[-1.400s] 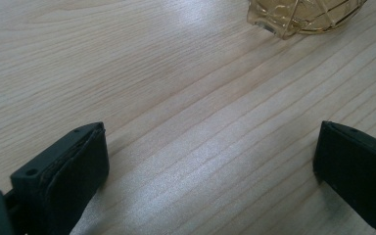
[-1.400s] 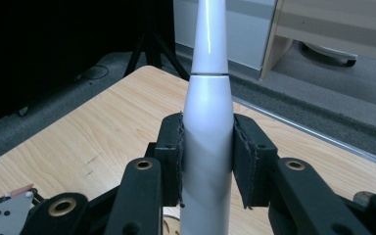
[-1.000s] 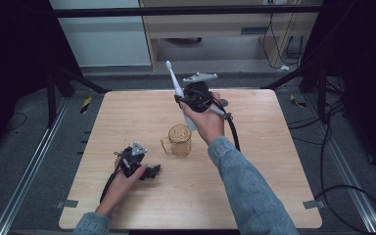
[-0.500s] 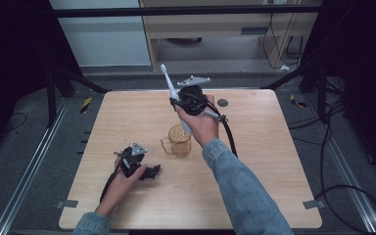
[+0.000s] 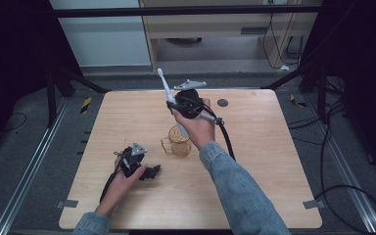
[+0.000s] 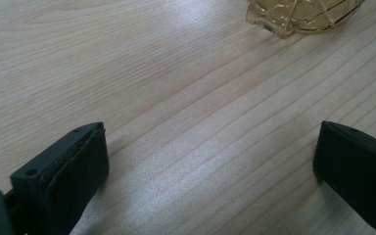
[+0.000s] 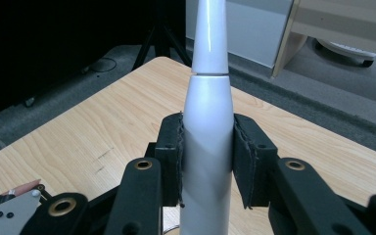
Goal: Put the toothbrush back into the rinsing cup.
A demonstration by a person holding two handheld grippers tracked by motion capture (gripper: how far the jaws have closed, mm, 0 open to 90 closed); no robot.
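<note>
My right gripper (image 5: 177, 105) is shut on a white electric toothbrush (image 5: 166, 91), held above the table with its brush head up and tilted to the left. In the right gripper view both pads press on the thick handle of the toothbrush (image 7: 208, 137). Its lower end hangs just over an amber glass mug (image 5: 178, 143) standing mid-table. My left gripper (image 5: 152, 171) rests on the wooden table (image 5: 274, 161) at the front left, jaws wide open and pointing toward the mug. Between its jaws lies bare wood (image 6: 210, 147), with the mug (image 6: 298, 14) farther off.
A small dark round disc (image 5: 222, 103) lies on the table behind the right hand. A black cable (image 5: 226, 142) trails from the right gripper across the table. Metal frame rails and a cabinet stand beyond the far edge.
The right gripper with the toothbrush has drifted slightly left and lower over the mug. The left gripper has stayed where it was.
</note>
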